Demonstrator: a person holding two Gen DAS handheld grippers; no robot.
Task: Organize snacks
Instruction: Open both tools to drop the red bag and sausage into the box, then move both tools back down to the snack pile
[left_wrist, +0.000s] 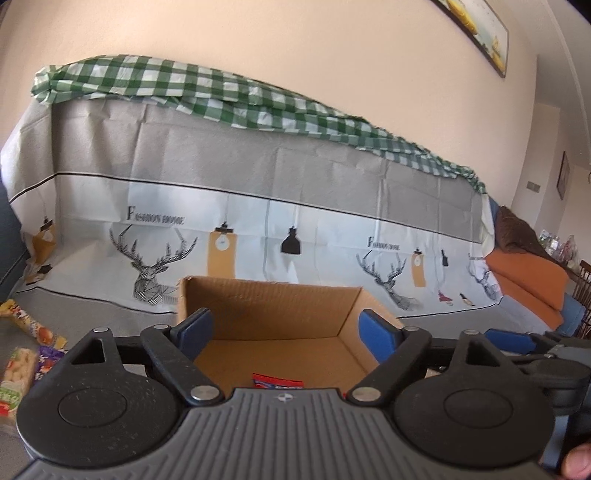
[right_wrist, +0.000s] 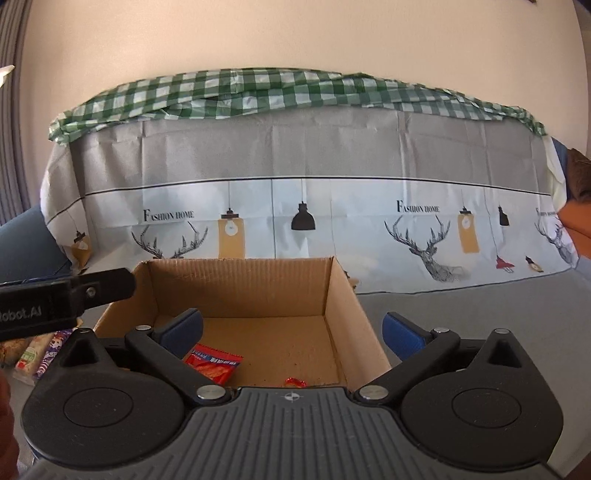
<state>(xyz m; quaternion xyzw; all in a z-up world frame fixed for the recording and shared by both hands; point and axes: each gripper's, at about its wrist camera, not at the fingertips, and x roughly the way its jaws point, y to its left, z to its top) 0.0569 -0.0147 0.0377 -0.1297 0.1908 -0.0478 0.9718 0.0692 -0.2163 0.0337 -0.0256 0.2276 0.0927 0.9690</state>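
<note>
An open cardboard box (left_wrist: 266, 299) (right_wrist: 240, 288) stands on the grey surface in front of both grippers. A red snack packet (right_wrist: 214, 363) lies on its floor at the near left, and shows partly in the left wrist view (left_wrist: 277, 382). A small red wrapped sweet (right_wrist: 295, 382) lies near the box's front edge. My left gripper (left_wrist: 286, 330) is open and empty over the box. My right gripper (right_wrist: 293, 332) is open and empty, its right finger outside the box's right wall. Several snack packets (left_wrist: 22, 354) (right_wrist: 40, 354) lie left of the box.
A sofa covered with a grey and white printed sheet (left_wrist: 258, 192) (right_wrist: 295, 166) and a green checked cloth (left_wrist: 184, 88) stands behind the box. Orange cushions (left_wrist: 528, 284) lie at the right. The left gripper's body (right_wrist: 55, 302) reaches in from the left in the right wrist view.
</note>
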